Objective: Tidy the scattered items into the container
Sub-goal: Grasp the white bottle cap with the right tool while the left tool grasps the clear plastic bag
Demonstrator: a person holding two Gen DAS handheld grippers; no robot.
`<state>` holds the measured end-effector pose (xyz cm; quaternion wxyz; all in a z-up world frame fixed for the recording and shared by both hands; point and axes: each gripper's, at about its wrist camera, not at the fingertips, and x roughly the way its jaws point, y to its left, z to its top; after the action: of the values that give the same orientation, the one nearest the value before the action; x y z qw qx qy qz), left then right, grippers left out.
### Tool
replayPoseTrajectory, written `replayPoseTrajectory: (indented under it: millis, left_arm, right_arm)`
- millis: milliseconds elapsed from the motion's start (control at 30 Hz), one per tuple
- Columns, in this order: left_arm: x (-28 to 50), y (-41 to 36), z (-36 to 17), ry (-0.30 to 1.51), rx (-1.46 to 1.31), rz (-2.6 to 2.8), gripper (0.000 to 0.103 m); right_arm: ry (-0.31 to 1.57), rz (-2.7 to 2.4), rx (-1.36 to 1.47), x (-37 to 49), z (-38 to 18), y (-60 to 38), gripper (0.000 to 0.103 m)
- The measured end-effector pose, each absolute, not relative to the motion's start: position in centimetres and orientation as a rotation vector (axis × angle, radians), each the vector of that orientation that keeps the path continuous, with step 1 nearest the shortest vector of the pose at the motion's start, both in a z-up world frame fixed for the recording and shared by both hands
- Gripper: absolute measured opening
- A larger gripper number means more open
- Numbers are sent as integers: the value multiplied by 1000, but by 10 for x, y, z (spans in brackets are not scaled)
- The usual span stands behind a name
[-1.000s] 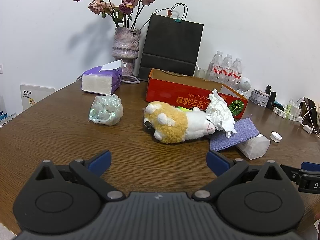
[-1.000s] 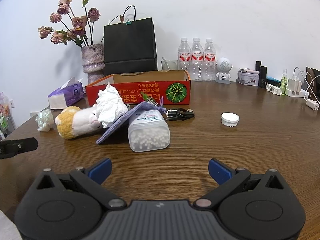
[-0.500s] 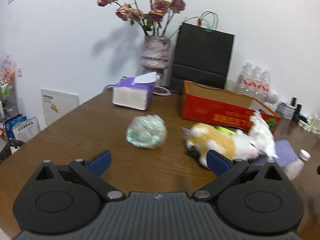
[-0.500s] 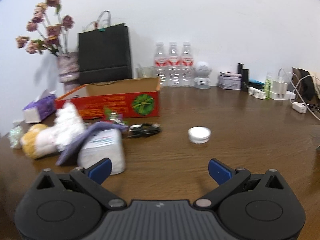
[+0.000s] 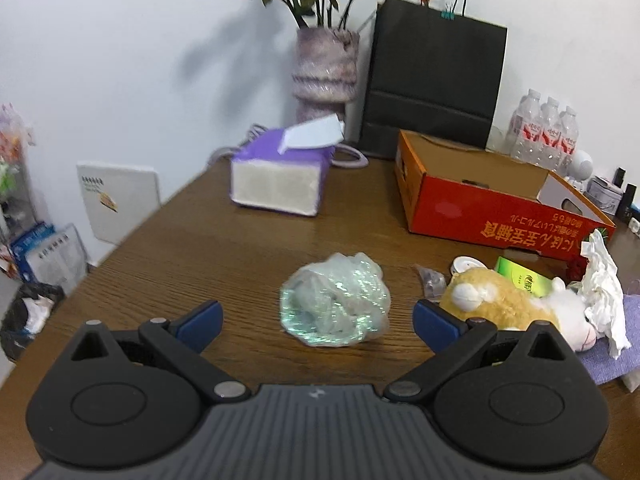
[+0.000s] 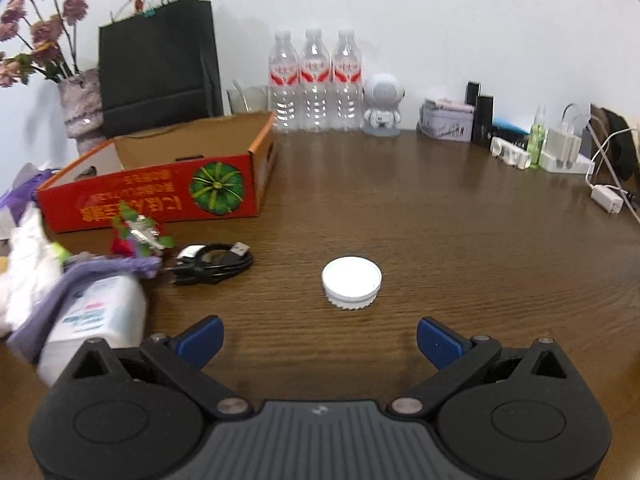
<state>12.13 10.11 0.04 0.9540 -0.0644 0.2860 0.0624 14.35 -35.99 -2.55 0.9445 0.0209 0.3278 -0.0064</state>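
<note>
A white wall [image 6: 440, 20] backs a brown wooden table [image 6: 440, 220], the biggest thing in both views. Against the wall stand a black paper bag [image 5: 434, 76], a vase [image 5: 325, 68] of dried roses and three water bottles [image 6: 316, 84].

The container is a red cardboard box [image 5: 480, 216] lying open near the back of the table; the part of its inside that shows is bare brown card. A purple tissue box [image 5: 280, 176] sits to its left with a tissue sticking up.

The scattered items lie in front of the red box. A plush toy [image 5: 504, 308] lies on its side with a crumpled white tissue [image 5: 604, 292] on it and a purple cloth [image 5: 616, 360] under it. A green packet [image 5: 524, 278] sits just behind the toy. A wad of clear plastic wrap [image 5: 334, 304] lies apart on the bare wood. A plastic tub of cotton swabs [image 6: 96, 320] lies tipped under the cloth, with a coiled black cable [image 6: 212, 262] beside it and a white lid [image 6: 351, 278] on its own farther right.

The left gripper [image 5: 316, 320] is spread wide, holding nothing, facing the plastic wrap. The right gripper [image 6: 318, 338] is also spread wide and holds nothing, facing the white lid.
</note>
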Motion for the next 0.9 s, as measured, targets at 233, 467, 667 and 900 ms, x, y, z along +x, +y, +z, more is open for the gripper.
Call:
replayPoseTrajectory:
  millis: [233,467,667,900]
  left_arm:
    - [141,92,-8,594,-92,149,103]
    - [160,90,-14,615,-89,156,103]
    - [165,90,-13,634,-136,101,43]
    - [156,83,3,566,-131,66,43]
  right_arm:
    - [705,-56,6,177,-37,-366,103]
    - [722,-73,44,195,-43,-375,98]
    - [689,-26,74,195,-33,-375,39]
    - [618,35,123,184,-18,-372,39]
